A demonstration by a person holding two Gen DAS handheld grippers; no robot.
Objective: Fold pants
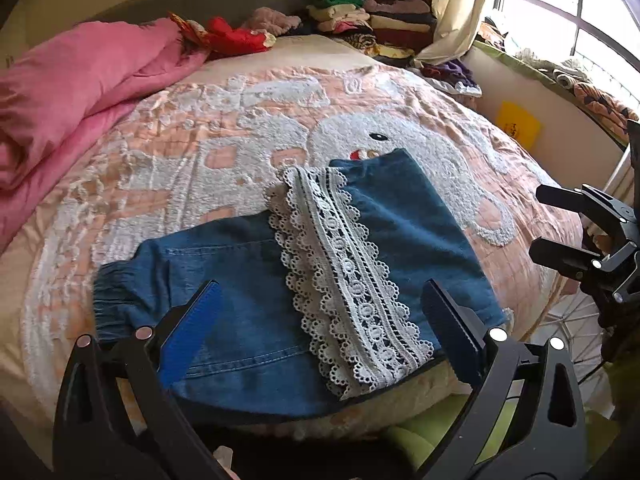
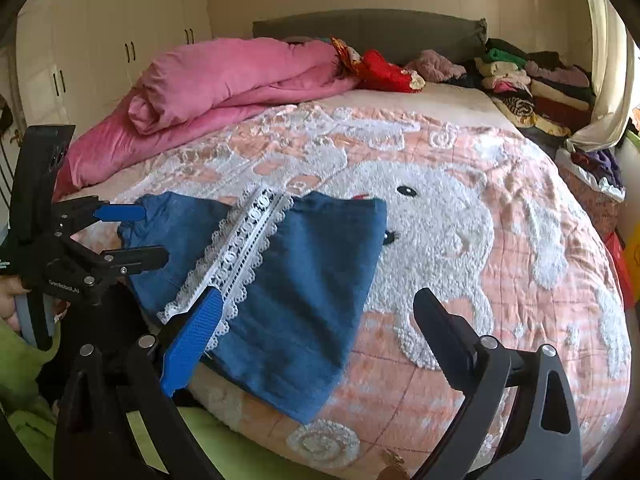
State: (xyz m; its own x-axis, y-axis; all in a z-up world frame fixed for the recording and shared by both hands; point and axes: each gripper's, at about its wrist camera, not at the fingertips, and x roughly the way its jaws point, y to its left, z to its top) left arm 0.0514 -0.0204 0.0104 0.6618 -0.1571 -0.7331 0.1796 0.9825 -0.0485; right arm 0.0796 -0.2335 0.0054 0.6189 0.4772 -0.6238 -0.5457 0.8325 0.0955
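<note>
Denim pants (image 1: 248, 280) folded flat on bedspread (image 1: 200, 140) | white lace trim (image 1: 344, 280) on top | both grippers spread wide, empty

Your left gripper's fingers (image 1: 452, 332) cover part of the folded denim pants (image 1: 248, 280). The pink duvet (image 1: 60, 92) runs off the left edge. The far clothes pile (image 1: 372, 16) blurs together.

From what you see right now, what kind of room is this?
Most likely a home bedroom: a bed with a bear-pattern cover, a rolled pink quilt near the headboard, and built-in wardrobes along the wall.
</note>
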